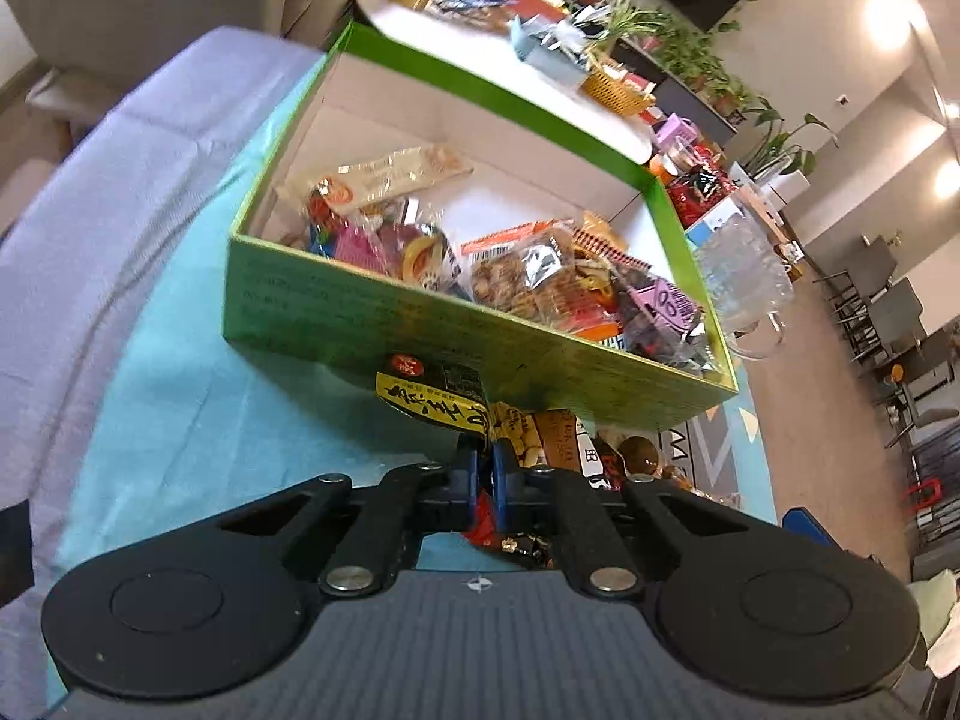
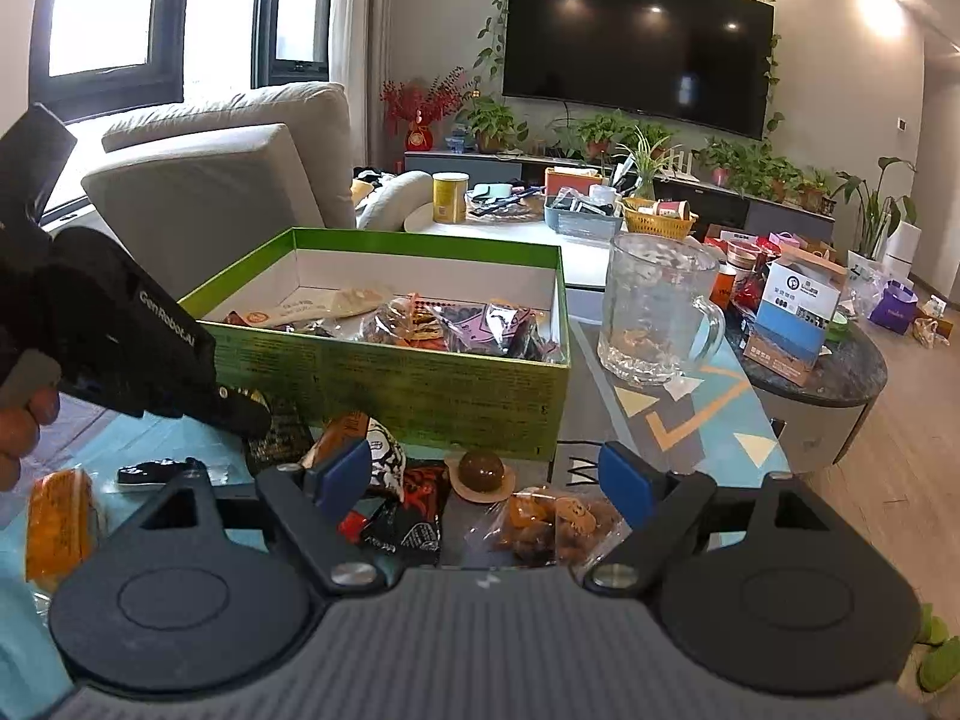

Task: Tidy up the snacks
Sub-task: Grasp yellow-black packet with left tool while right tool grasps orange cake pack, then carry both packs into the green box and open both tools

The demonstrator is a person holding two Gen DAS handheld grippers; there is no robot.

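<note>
A green box (image 1: 420,330) (image 2: 390,384) holds several snack packets. Just in front of its near wall, my left gripper (image 1: 486,459) (image 2: 252,414) is shut on the edge of a yellow-and-black snack packet (image 1: 429,402) (image 2: 277,433). My right gripper (image 2: 483,480) stands open, with nothing pinched between its blue pads (image 2: 624,480). It hovers over loose snacks on the table. Those are a round brown sweet (image 2: 481,469), a black-and-red packet (image 2: 408,519) and a clear bag of biscuits (image 2: 555,525). An orange packet (image 2: 57,525) lies at the far left.
A glass mug (image 2: 654,312) (image 1: 744,282) stands just right of the box. A blue-and-white carton (image 2: 795,312) sits on a round side table beyond it. A grey sofa (image 2: 216,180) is behind the box. A person's hand (image 2: 21,426) holds the left gripper.
</note>
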